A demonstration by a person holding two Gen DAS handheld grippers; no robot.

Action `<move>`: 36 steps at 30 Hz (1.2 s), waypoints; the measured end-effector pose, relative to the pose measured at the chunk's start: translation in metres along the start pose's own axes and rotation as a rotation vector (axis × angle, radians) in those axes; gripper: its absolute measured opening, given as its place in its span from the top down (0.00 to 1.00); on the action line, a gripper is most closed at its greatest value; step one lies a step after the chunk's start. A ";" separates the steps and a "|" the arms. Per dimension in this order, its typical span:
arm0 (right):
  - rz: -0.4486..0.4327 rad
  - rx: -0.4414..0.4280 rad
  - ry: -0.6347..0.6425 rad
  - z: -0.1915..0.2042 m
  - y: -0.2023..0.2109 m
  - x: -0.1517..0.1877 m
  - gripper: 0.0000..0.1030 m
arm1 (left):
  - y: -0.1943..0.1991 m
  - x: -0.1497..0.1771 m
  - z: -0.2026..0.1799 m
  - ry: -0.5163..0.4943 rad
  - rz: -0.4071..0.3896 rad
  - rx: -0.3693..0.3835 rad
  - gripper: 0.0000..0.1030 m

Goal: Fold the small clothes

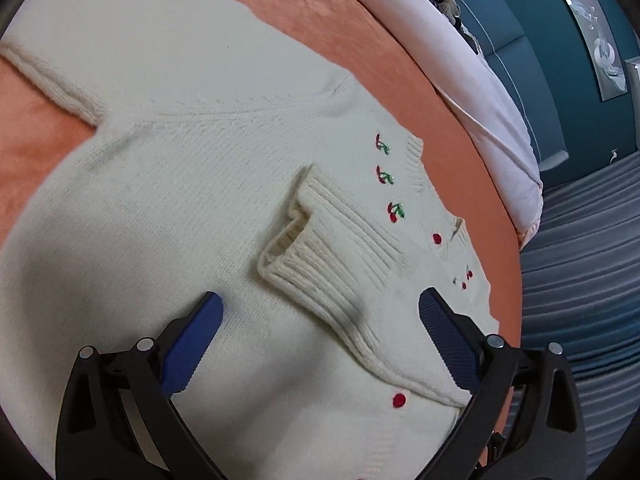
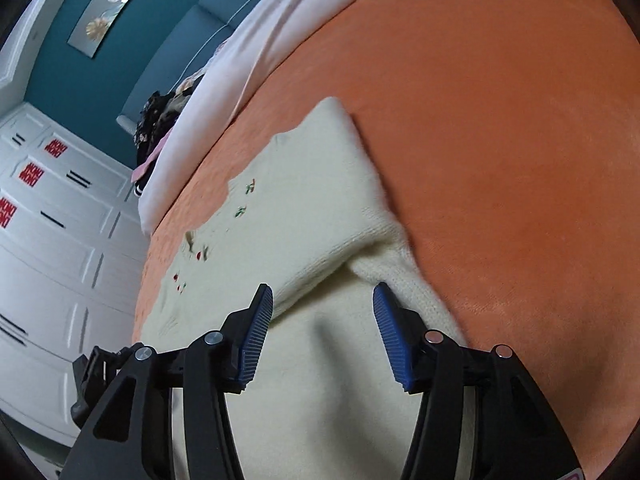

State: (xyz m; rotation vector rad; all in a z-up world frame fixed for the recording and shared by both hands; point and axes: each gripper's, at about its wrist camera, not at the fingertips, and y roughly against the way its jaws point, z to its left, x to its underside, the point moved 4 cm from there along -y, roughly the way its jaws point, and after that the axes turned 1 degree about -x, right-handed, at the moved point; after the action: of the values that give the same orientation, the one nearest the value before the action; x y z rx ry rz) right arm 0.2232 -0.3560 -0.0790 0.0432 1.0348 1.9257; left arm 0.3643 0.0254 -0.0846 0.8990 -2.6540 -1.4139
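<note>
- Cream cardigan [image 1: 168, 216] flat on orange bed cover [image 1: 280, 12], ribbed cuff [image 1: 320, 256] folded across front.
- Left claw [image 1: 320, 312] wide, holding nothing.
- Right claw [image 2: 322, 300] partly open over sleeve [image 2: 400, 264], holding nothing.

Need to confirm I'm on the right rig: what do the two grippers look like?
Both match: the left gripper and right gripper have black plastic linkage arms with round silver pivot pins, and fingers faced with ribbed blue pads. No cables, markings or sleeves show.
</note>
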 end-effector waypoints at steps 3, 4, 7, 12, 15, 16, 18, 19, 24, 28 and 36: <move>-0.036 0.005 -0.001 0.012 -0.008 -0.010 0.57 | -0.008 -0.008 -0.026 -0.087 0.045 0.072 0.89; -0.047 -0.003 0.015 0.022 -0.009 -0.016 0.83 | -0.005 -0.013 -0.036 -0.100 0.040 0.095 0.90; -0.181 -0.106 0.096 0.060 0.020 -0.032 0.90 | 0.032 -0.034 -0.080 -0.219 -0.103 0.165 0.90; -0.159 -0.019 0.160 0.047 -0.004 -0.023 0.92 | 0.046 -0.050 -0.079 -0.297 -0.190 0.152 0.90; -0.071 0.068 0.121 0.013 -0.037 -0.006 0.95 | -0.021 -0.025 -0.018 -0.218 0.000 -0.013 0.90; -0.080 0.070 0.116 0.018 -0.030 -0.011 0.94 | -0.028 -0.016 -0.006 -0.215 -0.006 -0.005 0.90; -0.101 0.090 0.126 0.028 -0.021 -0.018 0.93 | -0.022 -0.009 -0.001 -0.221 -0.069 0.041 0.88; -0.117 0.114 0.147 0.036 -0.014 -0.019 0.92 | -0.023 -0.008 0.001 -0.208 -0.076 0.048 0.88; -0.226 0.167 0.353 0.099 -0.012 -0.019 0.86 | -0.027 -0.007 0.001 -0.240 -0.124 0.066 0.88; -0.149 0.137 0.459 0.119 -0.046 -0.025 0.87 | -0.024 -0.008 0.006 -0.226 -0.137 0.101 0.87; -0.172 0.250 0.207 0.023 -0.041 -0.049 1.00 | -0.023 -0.006 0.012 -0.214 -0.162 0.161 0.87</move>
State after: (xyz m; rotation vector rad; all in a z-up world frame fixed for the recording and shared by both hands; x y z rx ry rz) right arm 0.2901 -0.3684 -0.0745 -0.1031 1.3683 1.6624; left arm 0.3774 0.0279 -0.1077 1.0542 -2.9499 -1.4184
